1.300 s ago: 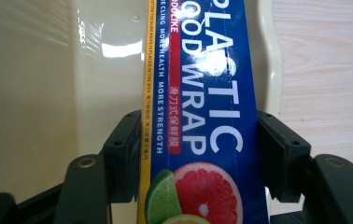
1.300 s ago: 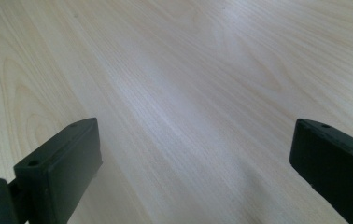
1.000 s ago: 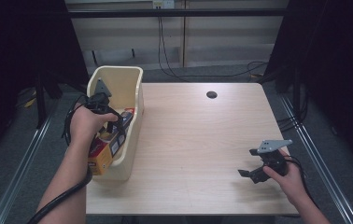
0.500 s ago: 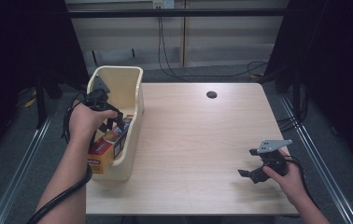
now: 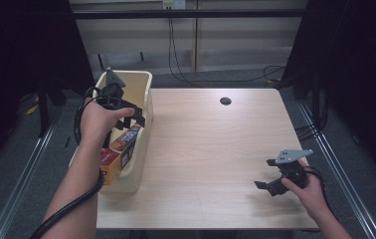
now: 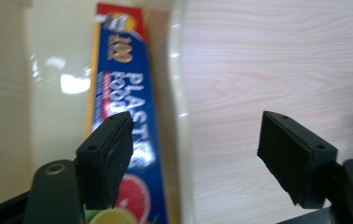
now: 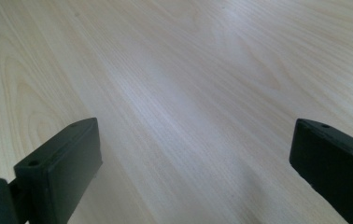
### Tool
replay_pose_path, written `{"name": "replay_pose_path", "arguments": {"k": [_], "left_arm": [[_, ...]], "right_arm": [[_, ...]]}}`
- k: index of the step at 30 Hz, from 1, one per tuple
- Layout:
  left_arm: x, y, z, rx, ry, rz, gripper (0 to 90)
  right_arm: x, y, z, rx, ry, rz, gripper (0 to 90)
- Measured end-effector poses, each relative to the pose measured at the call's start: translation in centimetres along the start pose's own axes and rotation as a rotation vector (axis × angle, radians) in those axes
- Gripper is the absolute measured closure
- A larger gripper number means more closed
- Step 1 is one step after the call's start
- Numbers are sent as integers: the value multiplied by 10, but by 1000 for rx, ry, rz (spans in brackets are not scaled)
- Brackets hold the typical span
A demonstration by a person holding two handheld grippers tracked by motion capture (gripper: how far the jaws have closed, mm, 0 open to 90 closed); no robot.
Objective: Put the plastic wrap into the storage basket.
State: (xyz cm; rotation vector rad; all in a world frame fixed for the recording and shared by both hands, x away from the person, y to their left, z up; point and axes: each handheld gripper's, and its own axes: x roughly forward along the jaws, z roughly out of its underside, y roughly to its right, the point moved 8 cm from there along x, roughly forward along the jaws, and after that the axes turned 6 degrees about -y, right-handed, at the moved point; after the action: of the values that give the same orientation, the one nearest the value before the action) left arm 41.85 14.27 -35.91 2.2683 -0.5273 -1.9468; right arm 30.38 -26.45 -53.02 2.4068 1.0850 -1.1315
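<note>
A long blue and yellow box of plastic food wrap (image 5: 120, 149) leans inside a cream plastic bin (image 5: 144, 82) at the table's left edge. My left gripper (image 5: 135, 118) hovers over the bin's right wall, open, with nothing between its jaws. In the left gripper view the box (image 6: 123, 98) lies below the gripper (image 6: 195, 158), against the bin's rim (image 6: 180, 70). My right gripper (image 5: 266, 185) rests low near the table's front right corner, open and empty. The right gripper view has the gripper (image 7: 191, 163) over bare pale wood.
The pale wooden table (image 5: 216, 149) has a dark round cable hole (image 5: 225, 101) near its far edge. Cables hang behind the table along the wall. Metal rails run along both sides on the floor.
My left gripper has risen and shifted away from the box, toward the bin's far end. The box stays leaning in the bin. The right gripper has not moved.
</note>
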Motion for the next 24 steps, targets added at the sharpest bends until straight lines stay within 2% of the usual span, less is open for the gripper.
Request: {"name": "replay_pose_path", "arguments": {"k": [8, 10, 14, 24], "left_arm": [[3, 24, -6, 60, 32, 46, 206], [4, 29, -6, 60, 35, 61, 191], [9, 38, -8, 96, 41, 73, 172], [20, 58, -9, 142, 48, 97, 153]], "right_arm": [[0, 0, 0, 0, 2, 1, 19], [0, 0, 0, 1, 4, -2, 19], [0, 0, 0, 2, 3, -2, 19], [-1, 0, 0, 1, 2, 5, 19]]}}
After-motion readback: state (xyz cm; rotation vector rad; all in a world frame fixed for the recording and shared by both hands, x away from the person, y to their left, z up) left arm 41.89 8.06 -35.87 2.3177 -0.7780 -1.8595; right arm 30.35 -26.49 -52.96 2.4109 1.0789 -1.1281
